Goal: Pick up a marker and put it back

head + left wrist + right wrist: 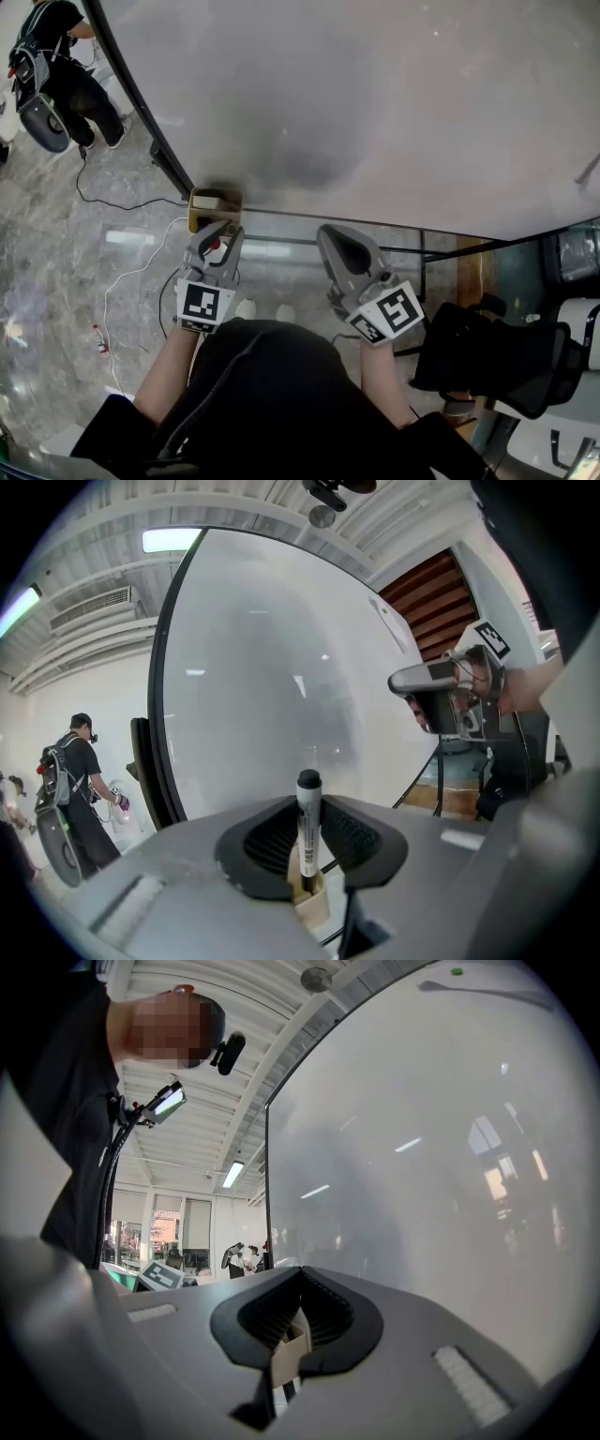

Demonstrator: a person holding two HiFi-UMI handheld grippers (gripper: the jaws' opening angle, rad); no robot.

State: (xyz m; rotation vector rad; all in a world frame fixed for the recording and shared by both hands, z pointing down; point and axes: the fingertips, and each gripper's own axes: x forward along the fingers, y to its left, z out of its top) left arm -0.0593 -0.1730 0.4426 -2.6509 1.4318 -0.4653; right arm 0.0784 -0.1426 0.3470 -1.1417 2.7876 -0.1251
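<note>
Marker (307, 825): upright, pinched between the left tool's (221, 236) pads, in front of the whiteboard (272, 696).
Left tool: clamped on the marker, near the wooden holder (216, 201).
Right tool (302, 1279): pressed together, empty.

Counts by kind
2 grippers (217, 236) (336, 246), 1 marker (307, 829), 1 whiteboard (375, 112), 1 wooden box (216, 200) and 1 bystander (66, 75) are showing.

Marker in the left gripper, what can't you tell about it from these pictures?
Marker label print: left gripper view, too small to read.
Its lower end: left gripper view, hidden between the jaws.
Its body: head view, mostly covered by the left gripper.
Wooden holder contents: head view, too small.
</note>
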